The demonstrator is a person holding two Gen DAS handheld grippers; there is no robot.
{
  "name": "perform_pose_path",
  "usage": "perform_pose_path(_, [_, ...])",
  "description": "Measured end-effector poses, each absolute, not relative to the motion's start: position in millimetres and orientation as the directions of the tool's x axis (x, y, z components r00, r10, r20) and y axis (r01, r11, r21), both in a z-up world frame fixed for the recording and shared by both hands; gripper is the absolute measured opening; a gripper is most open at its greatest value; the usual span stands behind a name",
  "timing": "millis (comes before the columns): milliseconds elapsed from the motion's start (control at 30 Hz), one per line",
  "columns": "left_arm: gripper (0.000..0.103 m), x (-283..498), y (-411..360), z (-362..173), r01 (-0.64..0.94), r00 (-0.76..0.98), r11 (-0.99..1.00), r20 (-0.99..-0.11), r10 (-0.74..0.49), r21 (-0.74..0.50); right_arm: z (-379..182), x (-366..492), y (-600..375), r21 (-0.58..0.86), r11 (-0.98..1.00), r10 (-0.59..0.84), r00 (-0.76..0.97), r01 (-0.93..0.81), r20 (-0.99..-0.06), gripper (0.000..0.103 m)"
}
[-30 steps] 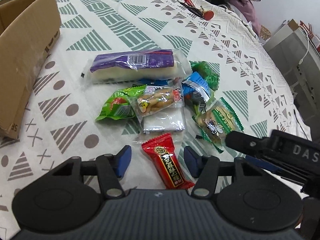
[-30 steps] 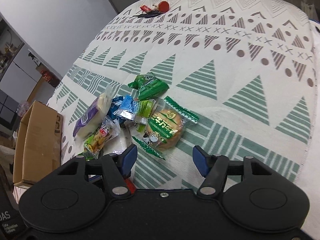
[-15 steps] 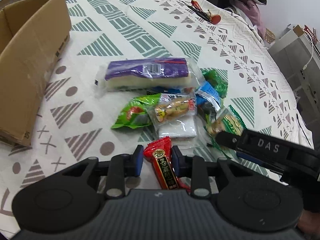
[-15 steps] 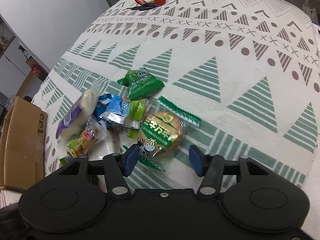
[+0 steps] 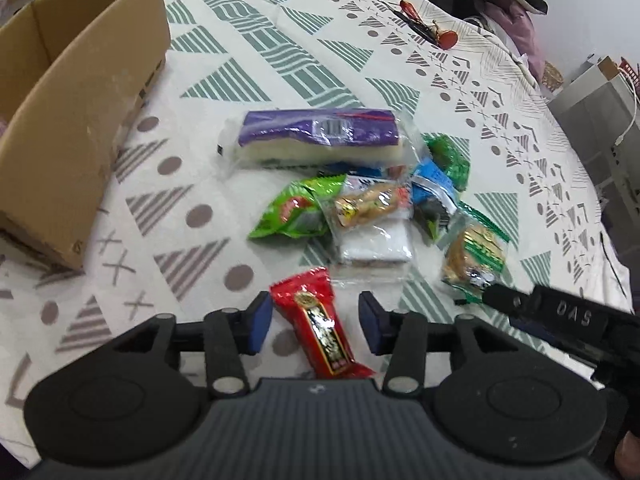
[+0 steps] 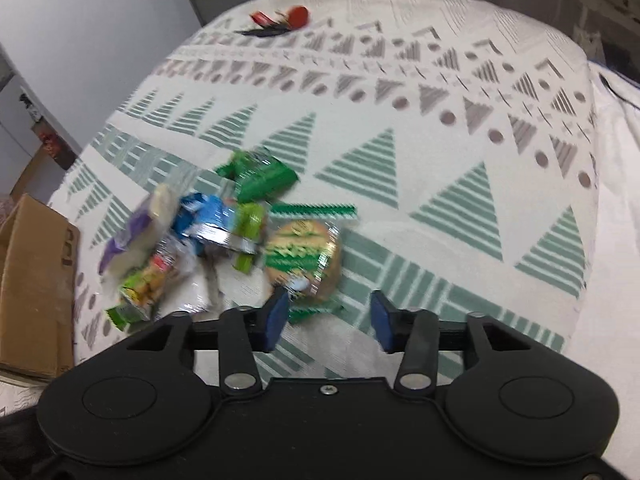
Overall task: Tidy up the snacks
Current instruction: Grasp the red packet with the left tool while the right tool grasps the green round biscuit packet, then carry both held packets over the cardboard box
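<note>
The left gripper (image 5: 314,322) has just opened its jaws; the red snack (image 5: 320,326) lies loose between them at 6 o'clock of the snack pile (image 5: 360,200), ready for grabbing.

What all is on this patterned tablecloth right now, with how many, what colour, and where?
Long purple-and-white wrapped cake: one, far side of the snack pile.
Light green foil packet: one, pile's left edge.
Clear packet of tan biscuits: one, pile's middle, on a white packet.
Blue foil packet: one, right of the biscuits.
Dark green packet: one, behind the blue one.
Round biscuit in green-edged wrapper: one, pile's right.
Red candy wrapper: one, between the left tool's fingers.
Brown cardboard box: one, left.
Red-and-black keys: far side.
Left tool: open.
Right tool: open, at the round biscuit.
</note>
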State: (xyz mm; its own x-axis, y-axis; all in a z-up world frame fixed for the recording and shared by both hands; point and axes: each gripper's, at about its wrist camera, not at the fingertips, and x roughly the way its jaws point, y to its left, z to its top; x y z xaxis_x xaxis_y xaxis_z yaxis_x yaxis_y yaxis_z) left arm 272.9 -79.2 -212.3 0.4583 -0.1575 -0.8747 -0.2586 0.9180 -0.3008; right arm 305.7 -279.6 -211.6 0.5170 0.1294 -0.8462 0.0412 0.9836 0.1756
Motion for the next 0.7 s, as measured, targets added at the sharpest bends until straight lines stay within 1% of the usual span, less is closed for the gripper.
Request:
perform_pose_path(33, [0.054, 273, -81, -212, -0.258, 0.457, 0.919, -0.876, -0.154, -0.297, -210, 306, -277, 0.166, 0.986, 0.125, 0.527, 0.030, -0.841, 0.061])
perform_pose_path(100, [0.055, 273, -84, -213, -0.248, 0.456, 0.927, -0.878, -0.145, -0.282, -210, 309, -271, 0.137, 0.991, 0.109, 0.536, 0.012, -0.837, 0.068])
perform_pose_path(167, [0.054, 272, -86, -215, -0.236, 0.457, 0.935, -0.879, -0.134, -0.266, -212, 312, -267, 0.126, 0.992, 0.108, 0.536, -0.004, -0.838, 0.069])
perform_pose_path(200, [0.051, 272, -86, -217, -0.238, 0.445, 0.936, -0.886, -0.133, -0.260, -213, 314, -264, 0.117, 0.993, 0.106, 0.535, -0.013, -0.838, 0.069])
perform_pose_path(233, [0.044, 273, -86, -218, -0.246, 0.433, 0.938, -0.894, -0.120, -0.245, -214, 316, -262, 0.105, 0.994, 0.099, 0.537, -0.019, -0.838, 0.069])
perform_pose_path(267, [0.034, 273, -87, -218, -0.252, 0.425, 0.941, -0.900, -0.103, -0.226, -215, 318, -259, 0.093, 0.995, 0.092, 0.538, -0.025, -0.838, 0.070])
perform_pose_path(300, [0.028, 274, -86, -218, -0.257, 0.416, 0.942, -0.905, -0.092, -0.214, -216, 321, -256, 0.085, 0.996, 0.088, 0.536, -0.030, -0.840, 0.070])
perform_pose_path(333, [0.019, 274, -84, -218, -0.266, 0.411, 0.939, -0.907, -0.093, -0.217, -217, 322, -255, 0.084, 0.996, 0.089, 0.532, -0.033, -0.842, 0.070])
perform_pose_path(600, [0.019, 271, -65, -210, -0.303, 0.444, 0.917, -0.890, -0.105, -0.260, -229, 325, -246, 0.066, 0.997, 0.071, 0.522, -0.028, -0.850, 0.069])
perform_pose_path(667, [0.019, 268, -64, -206, -0.298, 0.460, 0.916, -0.881, -0.110, -0.270, -229, 324, -243, 0.047, 0.999, 0.055, 0.530, -0.028, -0.846, 0.069])
perform_pose_path(700, [0.019, 266, -63, -204, -0.298, 0.468, 0.915, -0.877, -0.108, -0.272, -229, 324, -241, 0.038, 0.999, 0.050, 0.535, -0.034, -0.843, 0.067])
